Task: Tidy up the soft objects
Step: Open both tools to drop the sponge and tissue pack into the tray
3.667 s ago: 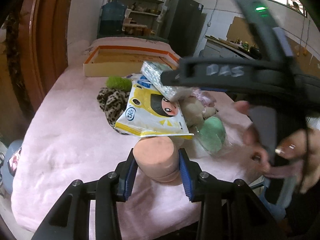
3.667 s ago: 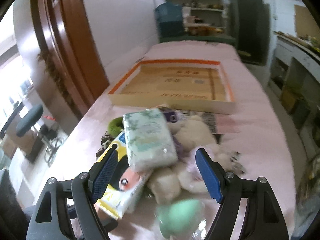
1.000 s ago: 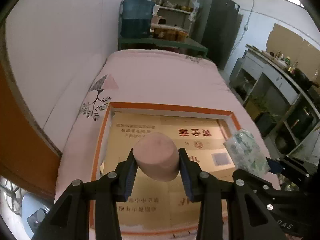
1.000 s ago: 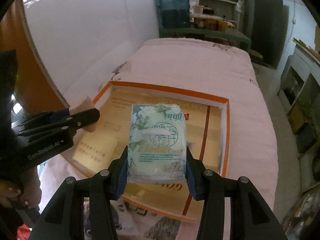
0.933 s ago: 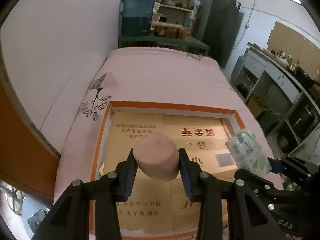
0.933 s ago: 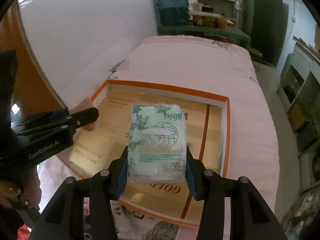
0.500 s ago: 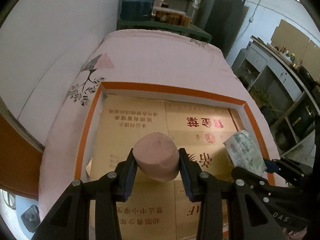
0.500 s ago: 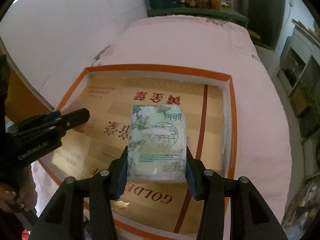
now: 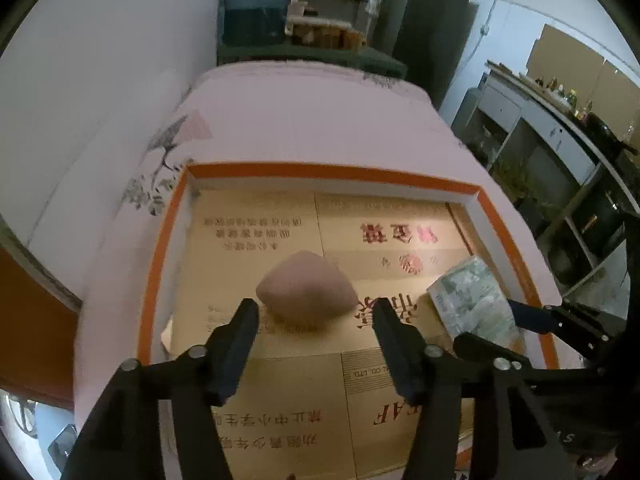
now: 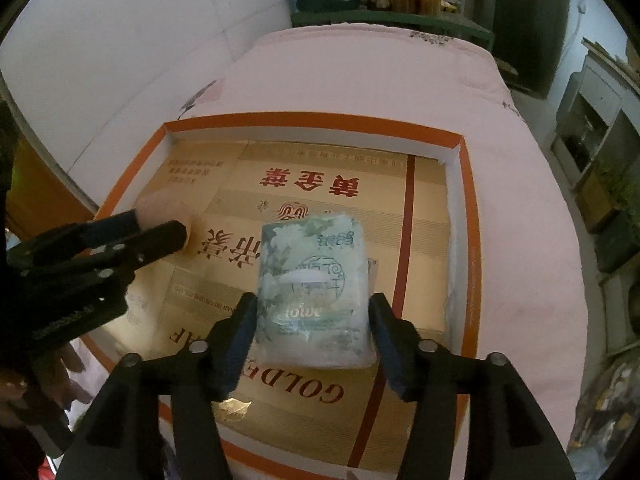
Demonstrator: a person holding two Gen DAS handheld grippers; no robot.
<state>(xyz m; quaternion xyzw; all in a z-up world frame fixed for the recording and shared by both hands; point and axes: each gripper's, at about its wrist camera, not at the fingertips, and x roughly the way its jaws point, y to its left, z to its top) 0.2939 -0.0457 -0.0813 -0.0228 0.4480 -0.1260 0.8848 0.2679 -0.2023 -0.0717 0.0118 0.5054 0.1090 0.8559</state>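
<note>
Left gripper (image 9: 314, 312) jaws have just been opening; now apart, pads clear of the pink sponge (image 9: 307, 293), which lies on the tray floor just ahead of the tips. Sponge is a smooth, rounded teardrop. Right gripper (image 10: 312, 318) jaws also just opening; tissue pack (image 10: 314, 288) sits between the pads, no visible squeeze. Pack is glossy plastic, green floral print, "lowe" readable. Cardboard tray (image 10: 466, 216) has an orange rim, red Chinese characters and "GOLD" on its floor, and rests on the pink bed (image 10: 360, 68).
</note>
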